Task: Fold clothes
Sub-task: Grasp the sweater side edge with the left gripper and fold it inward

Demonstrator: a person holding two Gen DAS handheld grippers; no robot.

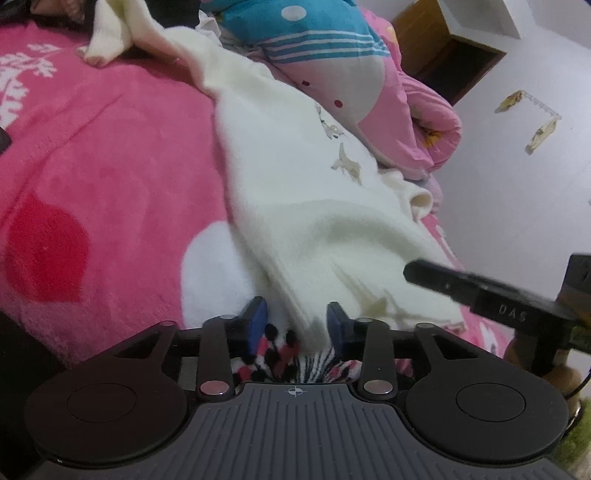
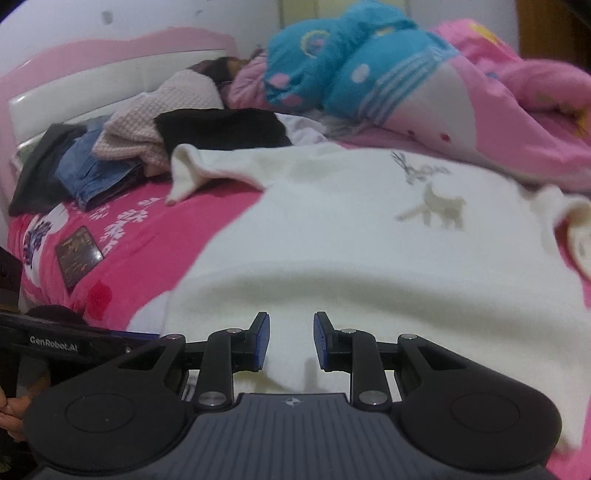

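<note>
Sweater, left wrist view: cream sweater (image 1: 295, 206) stretched along the pink blanket (image 1: 103, 177), one sleeve trailing toward the far top left, small deer pattern on the front, near hem bunched into folds by the tool.
Left gripper: left gripper (image 1: 297, 325) at the sweater's near hem, blue pads spread apart, a fold of cream knit lying between them without being pinched; below the pads a bit of black, white and pink patterned fabric (image 1: 284, 360).
Right gripper, seen from the left: a black finger of the right gripper (image 1: 443, 280) reaching in from the right edge, over the sweater's near right corner; cannot tell from here whether touching.
Backdrop: blue spotted plush (image 1: 295, 26) and rolled pink quilt (image 1: 406, 110) just beyond the sweater, wooden box shelf (image 1: 443, 48) against the white wall.

Sweater, right wrist view: same garment (image 2: 351, 240) spread wide over the pink bed cover (image 2: 147, 229), deer motif at upper right, one sleeve pointing left, collar at the far right.
Right gripper: right gripper (image 2: 291, 341) low over the near hem, blue pads parted with a gap, cream fabric visible between and under them, not clamped.
Pile: clothes pile (image 2: 122, 155) of denim, pale knit and black pieces at the far left by the headboard (image 2: 74, 88), well apart from the sweater body.
Card: dark flat card (image 2: 78, 256) on the cover at left.
Plush: blue plush (image 2: 351, 66) and pink quilt (image 2: 517, 110) behind the sweater.
</note>
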